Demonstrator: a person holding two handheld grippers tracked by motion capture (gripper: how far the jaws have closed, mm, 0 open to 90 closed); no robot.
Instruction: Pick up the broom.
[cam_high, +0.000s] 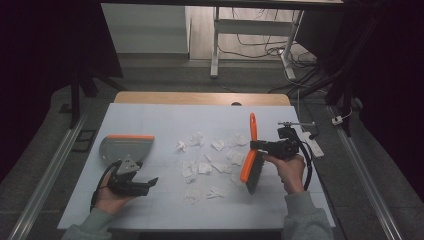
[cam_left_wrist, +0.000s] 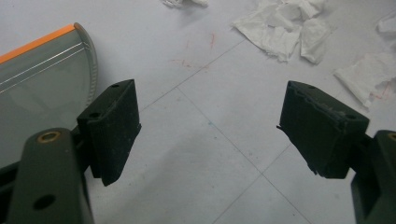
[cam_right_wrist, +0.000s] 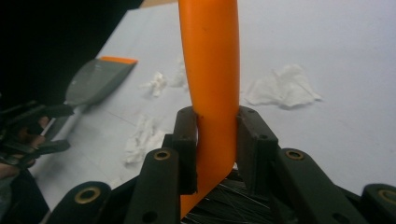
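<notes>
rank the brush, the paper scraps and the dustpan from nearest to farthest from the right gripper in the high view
1. brush: clamped by its orange handle in the right gripper, at the table's right.
2. paper scraps: scattered mid-table, just left of the brush.
3. dustpan: far left, beside the open left gripper.

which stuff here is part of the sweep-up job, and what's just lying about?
In the job:
- brush, orange handle clamped in the right hand-held gripper
- dustpan, beside the open left hand-held gripper
- torn paper scraps scattered on the white table

Lying about:
- white power strip at the table's right edge
- desk frame and cables on the floor behind
</notes>
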